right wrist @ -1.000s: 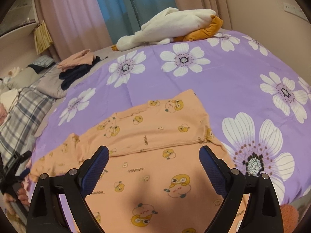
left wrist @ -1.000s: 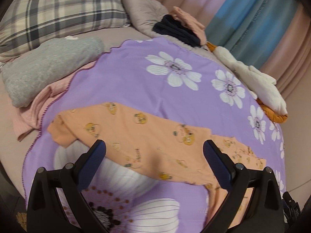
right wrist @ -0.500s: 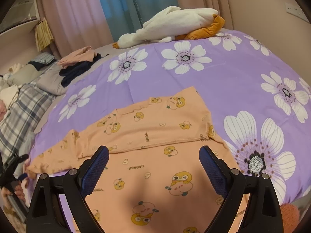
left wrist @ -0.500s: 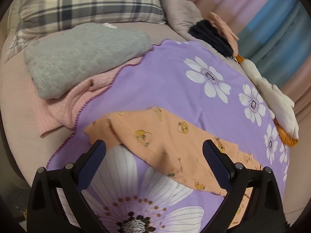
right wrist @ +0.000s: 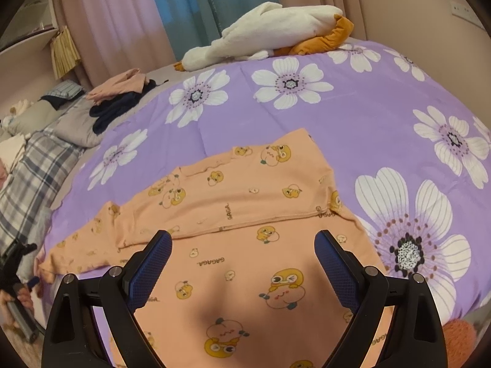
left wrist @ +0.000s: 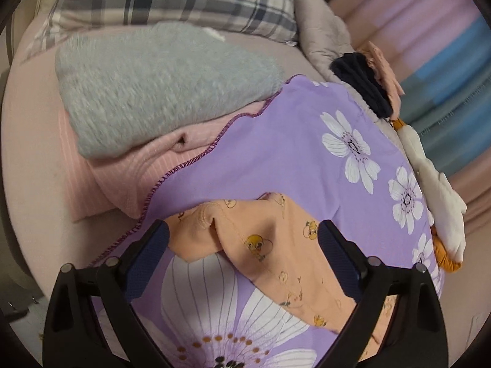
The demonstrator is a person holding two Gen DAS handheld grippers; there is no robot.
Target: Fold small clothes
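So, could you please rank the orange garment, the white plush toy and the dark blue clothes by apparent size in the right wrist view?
1. orange garment, by far the largest, though it also lies nearest the camera.
2. white plush toy.
3. dark blue clothes, smallest, partly covered by a pink item.

Both grippers [left wrist: 242, 245] [right wrist: 242, 251]: black frames, blue textured pads, prob. silver screws.

Pink-and-blue curtains [right wrist: 159, 15], perhaps backlit; beige wall [right wrist: 414, 3]
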